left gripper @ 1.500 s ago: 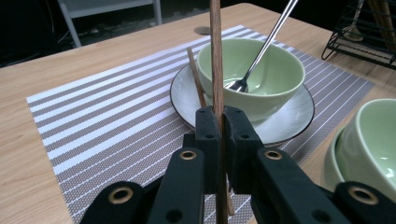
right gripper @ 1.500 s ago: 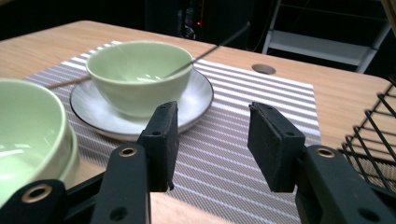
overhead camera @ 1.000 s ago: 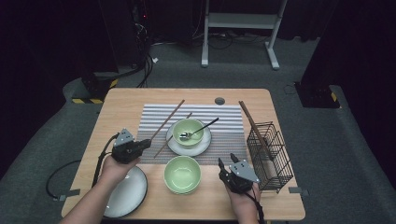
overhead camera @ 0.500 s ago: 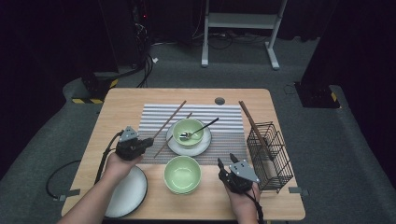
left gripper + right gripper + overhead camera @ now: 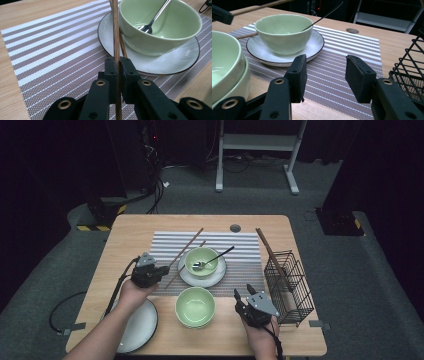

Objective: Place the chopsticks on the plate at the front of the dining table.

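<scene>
Pinching a wooden chopstick [image 5: 115,30], your left claw [image 5: 119,65] has it clamped between both pads; the stick runs forward from the claw past the plate [image 5: 175,62] and green bowl [image 5: 160,27]. Your right claw [image 5: 324,75] stands wide, holding nothing, over the striped mat [image 5: 332,72].

— Where's everything around the placemat [image 5: 150,251]?
— A bowl [image 5: 201,260] with a spoon [image 5: 214,258] sits on it, on a saucer [image 5: 216,277]; 2 stacked bowls [image 5: 195,306] before it; basket [image 5: 288,285] right.

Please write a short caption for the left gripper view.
Left gripper shut on a chopstick beside a green bowl.
</scene>
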A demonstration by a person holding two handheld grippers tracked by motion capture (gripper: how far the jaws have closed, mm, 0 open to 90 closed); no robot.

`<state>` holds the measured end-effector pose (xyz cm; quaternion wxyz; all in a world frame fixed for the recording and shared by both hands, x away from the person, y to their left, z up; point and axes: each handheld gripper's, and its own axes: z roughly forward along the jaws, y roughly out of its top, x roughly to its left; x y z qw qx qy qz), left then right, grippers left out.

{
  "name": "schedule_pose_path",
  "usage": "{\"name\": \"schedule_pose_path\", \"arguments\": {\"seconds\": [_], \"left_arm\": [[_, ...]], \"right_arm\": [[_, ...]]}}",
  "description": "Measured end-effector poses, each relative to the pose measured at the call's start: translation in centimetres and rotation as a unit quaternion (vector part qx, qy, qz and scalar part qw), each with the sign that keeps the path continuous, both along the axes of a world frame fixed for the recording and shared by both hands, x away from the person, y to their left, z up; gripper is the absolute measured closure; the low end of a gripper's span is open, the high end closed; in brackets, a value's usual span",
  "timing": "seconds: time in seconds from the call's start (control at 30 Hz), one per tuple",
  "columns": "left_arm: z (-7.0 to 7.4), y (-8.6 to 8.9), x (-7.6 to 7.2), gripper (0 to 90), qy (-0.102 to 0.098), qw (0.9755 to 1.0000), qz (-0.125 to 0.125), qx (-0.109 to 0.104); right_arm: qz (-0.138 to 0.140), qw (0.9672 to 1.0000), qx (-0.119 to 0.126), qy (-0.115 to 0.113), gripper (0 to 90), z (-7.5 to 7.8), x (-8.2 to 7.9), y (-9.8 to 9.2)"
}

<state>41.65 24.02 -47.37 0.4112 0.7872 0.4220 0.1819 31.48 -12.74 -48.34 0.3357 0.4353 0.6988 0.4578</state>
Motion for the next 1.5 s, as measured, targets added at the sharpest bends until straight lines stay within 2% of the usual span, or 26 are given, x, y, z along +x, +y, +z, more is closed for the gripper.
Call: {"name": "schedule_pose_path", "arguments": {"seconds": [0.5,0.73,0.9,1.1,1.5], "left_arm": [[-1.2,-0.6,0.8,84.5,0.032,0.9993,0.007,0.02],[-1.1,-1.1,1.2,84.4,0.038,0.9984,0.006,0.041],[-1.3,-1.5,1.5,84.5,0.052,0.9971,0.01,0.054],[-1.4,-1.8,1.4,84.4,0.053,0.9962,0.009,0.068],[-1.3,-2.1,1.5,84.1,0.066,0.9939,0.009,0.088]], "right_arm": [[0.005,1.0,-0.002,-0.003,52.6,0.0,-0.1,0.3],[0.005,1.0,-0.004,0.0,52.5,-0.1,0.0,0.3],[0.005,1.0,-0.003,-0.002,52.6,0.0,-0.1,0.3],[0.004,1.0,-0.002,-0.001,52.7,0.0,-0.1,0.3],[0.003,1.0,-0.002,-0.002,52.7,0.0,-0.1,0.3]]}}
